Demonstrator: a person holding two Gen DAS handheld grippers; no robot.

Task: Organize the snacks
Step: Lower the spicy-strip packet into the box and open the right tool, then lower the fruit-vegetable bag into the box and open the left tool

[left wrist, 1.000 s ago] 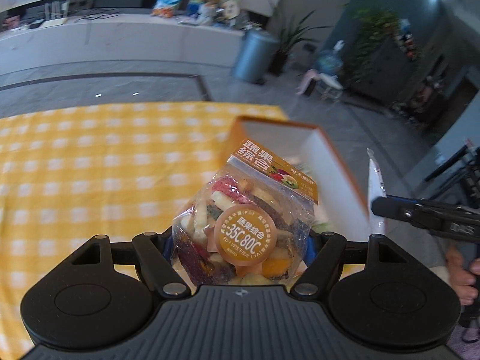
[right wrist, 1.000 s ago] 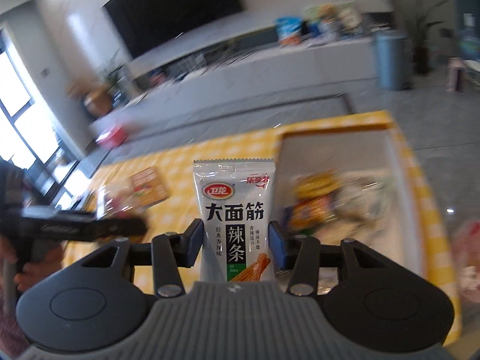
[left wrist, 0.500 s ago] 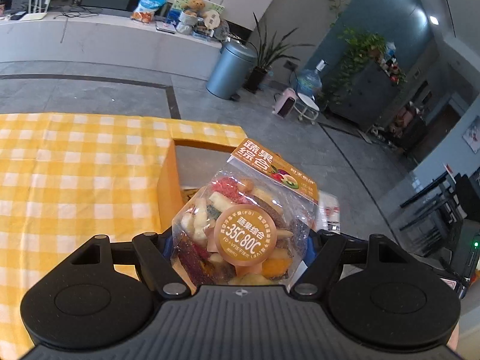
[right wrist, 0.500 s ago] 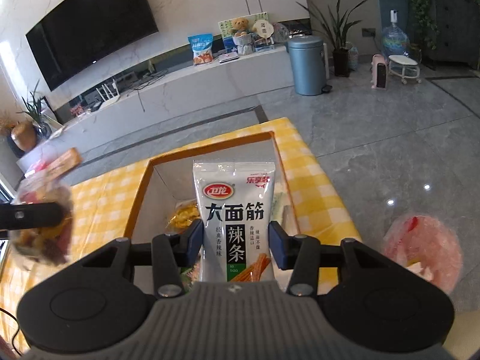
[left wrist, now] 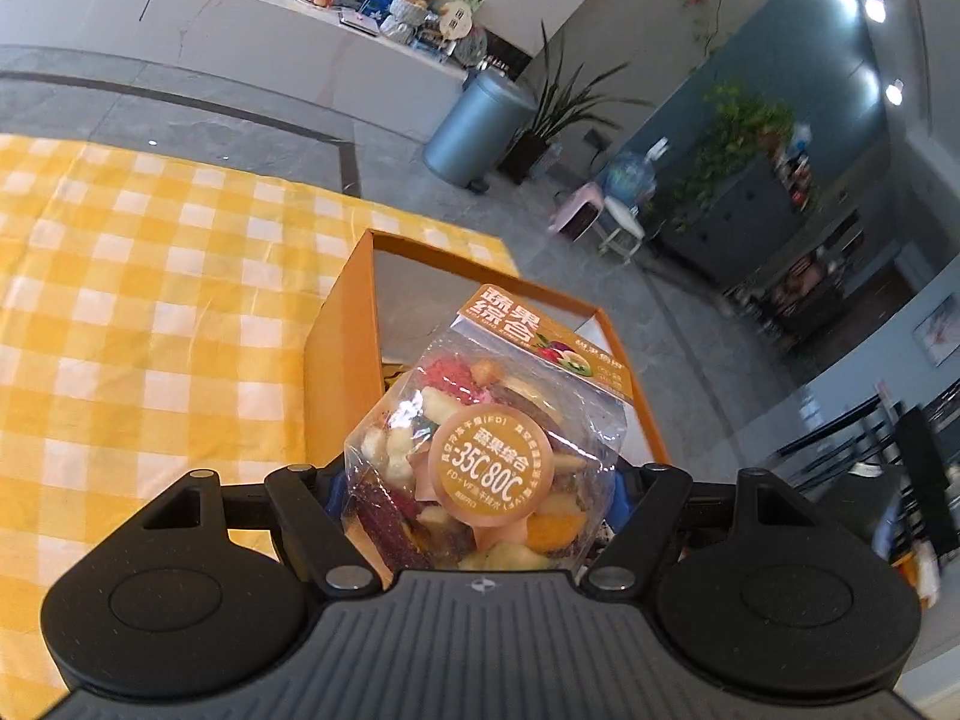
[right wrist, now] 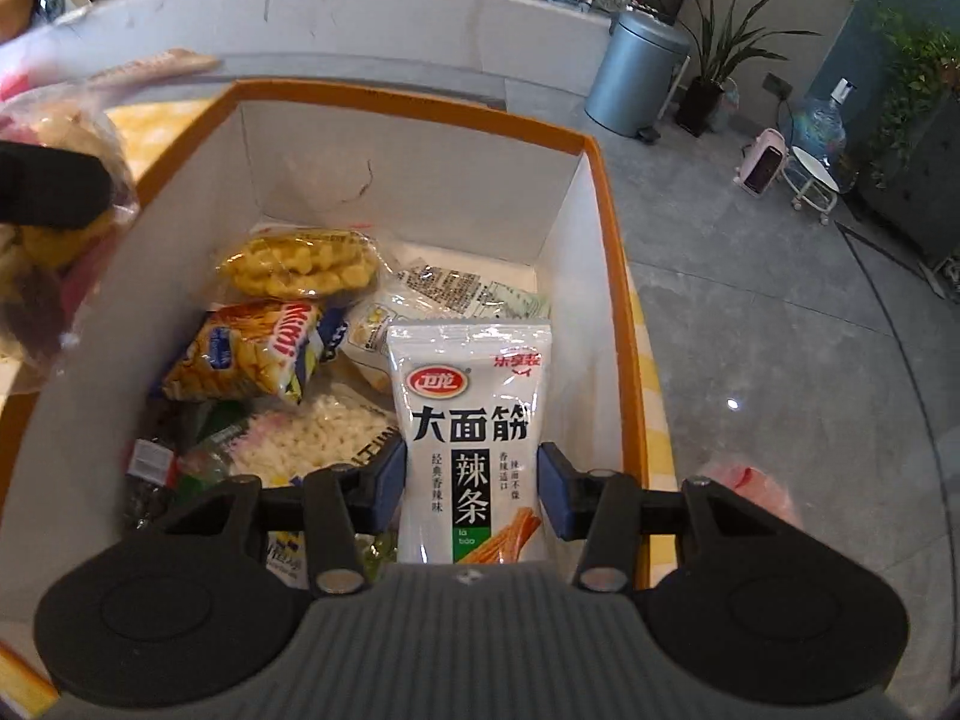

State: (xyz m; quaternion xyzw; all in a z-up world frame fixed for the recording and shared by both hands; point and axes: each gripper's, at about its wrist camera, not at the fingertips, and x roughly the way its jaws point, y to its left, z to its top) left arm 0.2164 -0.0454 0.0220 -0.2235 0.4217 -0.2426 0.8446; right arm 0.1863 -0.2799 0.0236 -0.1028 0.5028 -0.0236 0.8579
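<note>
My left gripper is shut on a clear bag of mixed dried fruit with an orange header, held upright over the near edge of the orange box. My right gripper is shut on a white spicy-strip packet, hanging over the inside of the same orange box. The box has white inner walls and holds several snack packs, among them a yellow puffed snack bag and a Mimi bag. The fruit bag and a left fingertip show at the left edge of the right wrist view.
The box sits at the end of a table under a yellow checked cloth. Beyond it lies grey floor with a grey bin, potted plants and a small stool with a water bottle. A long white counter carries more snack bags.
Both grippers have sunk toward the box with their packs. The right one tilted down, so the box's contents now fill its view. The left one came over the box's near edge.
</note>
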